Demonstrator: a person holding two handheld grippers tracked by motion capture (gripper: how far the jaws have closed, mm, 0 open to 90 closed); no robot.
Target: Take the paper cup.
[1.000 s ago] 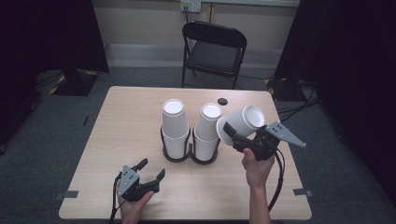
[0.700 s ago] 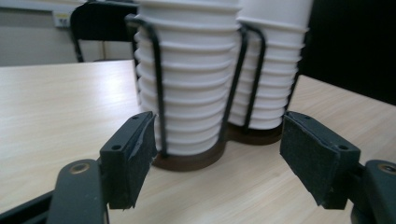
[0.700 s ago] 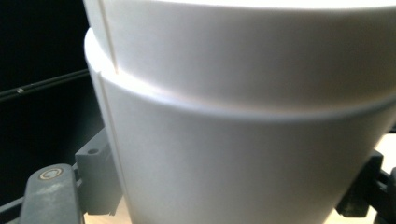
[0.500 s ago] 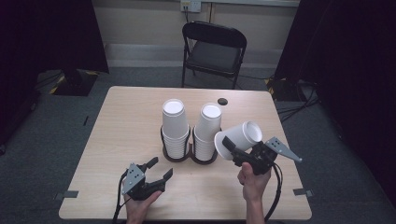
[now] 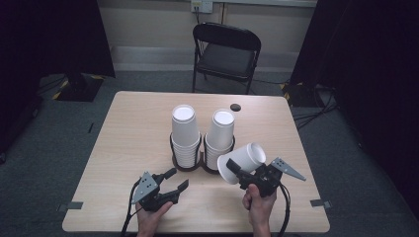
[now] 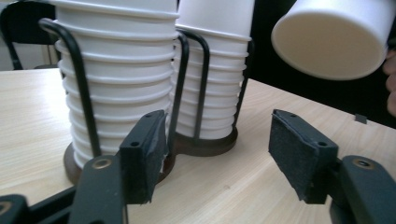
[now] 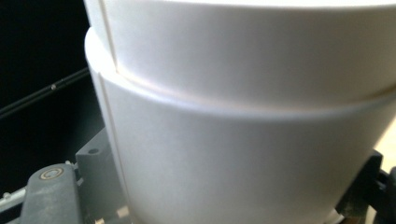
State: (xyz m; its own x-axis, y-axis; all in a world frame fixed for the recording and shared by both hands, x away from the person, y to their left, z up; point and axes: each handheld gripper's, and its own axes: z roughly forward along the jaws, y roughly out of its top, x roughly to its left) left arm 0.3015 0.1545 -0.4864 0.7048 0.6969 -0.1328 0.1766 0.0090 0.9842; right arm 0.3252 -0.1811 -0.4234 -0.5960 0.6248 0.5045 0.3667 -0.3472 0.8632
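- Wooden and pale, the table carries everything we see; both hands come in over its near edge.
- Behind the table we see a black folding chair against the wall.
- Near the middle of the table stands a black wire holder with two rings, and each ring keeps a stack of white cups upside down: the left stack and the right stack stand side by side, almost touching.
- We hold a white cup in the right claw. The cup lies tilted on its side in the air, just right of the right stack and in front of it, its flat bottom turned towards the left claw. In the right gripper view the cup wall sits between the dark jaws, which are clamped on it near the rim; a seam there suggests two nested cups, though we cannot tell for certain.
- Our left claw hovers low over the table, in front of the holder and well left of the held cup. Its jaws stand apart with nothing between the pads; they have just been closing a little. Past them in the left gripper view we see the holder's base, and the held cup hangs up at the right, apart from this claw.
- Beyond the stacks a small dark round thing lies on the table.
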